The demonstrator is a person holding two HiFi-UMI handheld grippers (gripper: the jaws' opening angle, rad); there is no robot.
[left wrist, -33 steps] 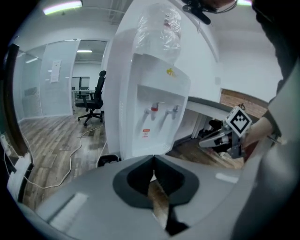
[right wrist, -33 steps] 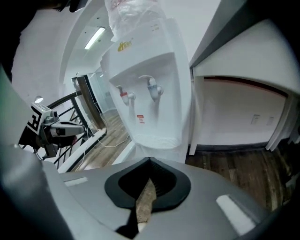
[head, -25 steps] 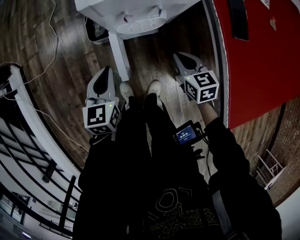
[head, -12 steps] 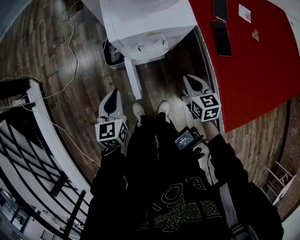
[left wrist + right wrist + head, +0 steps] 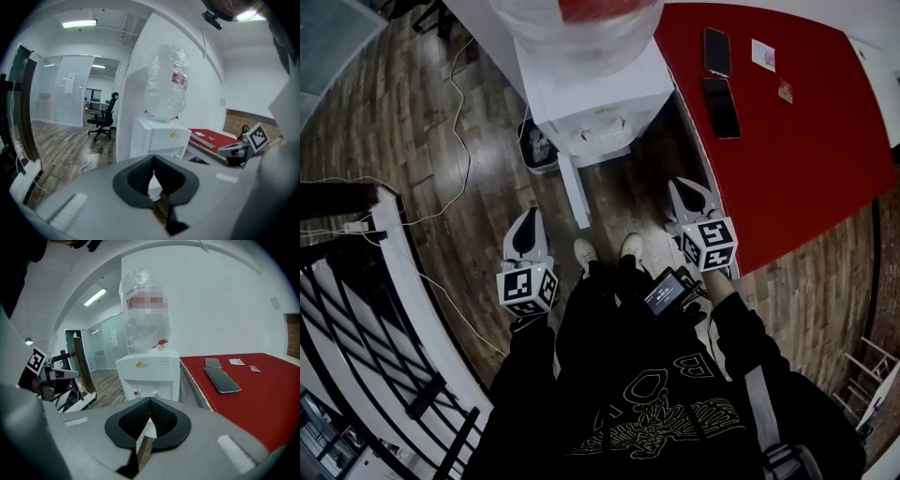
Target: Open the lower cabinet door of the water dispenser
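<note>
The white water dispenser (image 5: 600,94) stands ahead of me with a clear bottle (image 5: 581,23) on top. A narrow white panel, its lower cabinet door (image 5: 573,192), juts from its front toward my feet, seen edge on. My left gripper (image 5: 530,216) hangs left of that panel and my right gripper (image 5: 682,185) hangs right of it. Both are apart from it, shut, with nothing held. In the left gripper view the jaws (image 5: 153,158) meet before the dispenser (image 5: 159,138). The right gripper view shows the same (image 5: 150,400), with the dispenser's taps (image 5: 145,392) beyond.
A red table (image 5: 787,141) close on the right carries two phones (image 5: 722,106) and small cards. A small bin (image 5: 539,145) sits left of the dispenser. A cable (image 5: 459,122) trails over the wood floor. A white and black railing (image 5: 394,281) runs at my left.
Both grippers have risen, still shut and empty. The head view has swung up, so more of the dispenser, its bottle and the red table top now shows.
</note>
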